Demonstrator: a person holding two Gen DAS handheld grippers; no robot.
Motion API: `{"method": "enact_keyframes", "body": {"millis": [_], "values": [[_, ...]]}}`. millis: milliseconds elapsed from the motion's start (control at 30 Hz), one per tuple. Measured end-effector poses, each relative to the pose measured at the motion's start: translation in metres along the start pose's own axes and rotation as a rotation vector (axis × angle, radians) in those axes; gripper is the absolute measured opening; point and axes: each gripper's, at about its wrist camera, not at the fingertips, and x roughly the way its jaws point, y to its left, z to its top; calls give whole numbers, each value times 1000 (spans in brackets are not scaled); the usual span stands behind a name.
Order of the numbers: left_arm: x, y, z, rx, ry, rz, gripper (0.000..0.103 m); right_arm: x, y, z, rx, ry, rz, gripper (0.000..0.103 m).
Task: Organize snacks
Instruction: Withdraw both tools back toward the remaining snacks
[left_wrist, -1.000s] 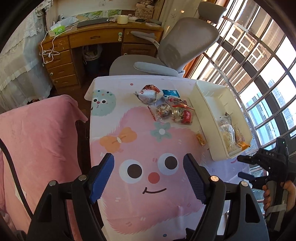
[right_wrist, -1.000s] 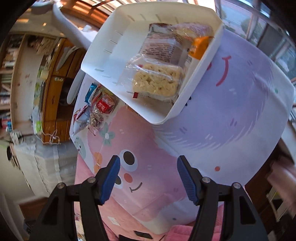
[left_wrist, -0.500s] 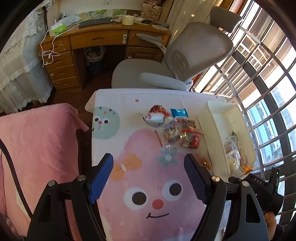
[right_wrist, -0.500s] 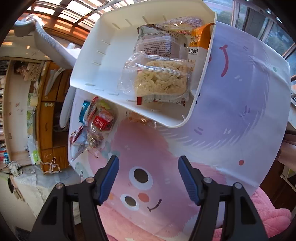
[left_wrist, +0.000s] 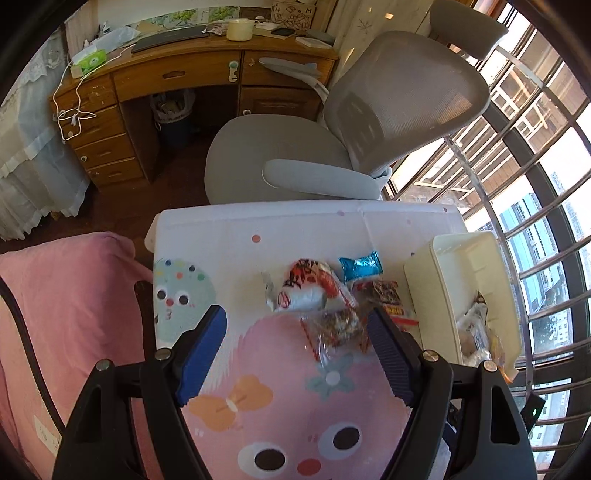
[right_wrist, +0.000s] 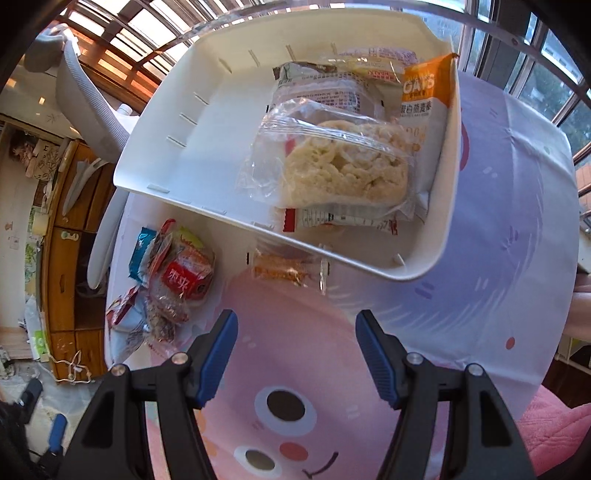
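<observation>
White bin (right_wrist: 177, 122); pink cartoon-face tablecloth (left_wrist: 280, 424); blue gripper pads (left_wrist: 201, 354); grey chair (left_wrist: 399, 96)

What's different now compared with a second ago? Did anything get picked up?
Nothing was picked up. The left gripper moved forward toward the snack pile; the right gripper closed in on the white bin. Both stay open and empty; snacks and bin lie unmoved.

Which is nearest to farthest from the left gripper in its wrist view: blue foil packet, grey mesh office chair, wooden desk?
1. Blue foil packet, on the tablecloth just beyond the left gripper.
2. Grey mesh office chair, past the table's far edge.
3. Wooden desk, against the back wall.
</observation>
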Motion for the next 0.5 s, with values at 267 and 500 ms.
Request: {"method": "enact_keyframes", "body": {"millis": [267, 500], "values": [[66, -4, 26, -23, 96, -3, 79, 26, 11, -7, -4, -58, -60, 67], [116, -10, 30, -27, 183, -9, 80, 48, 18, -10, -14, -41, -85, 67]]}}
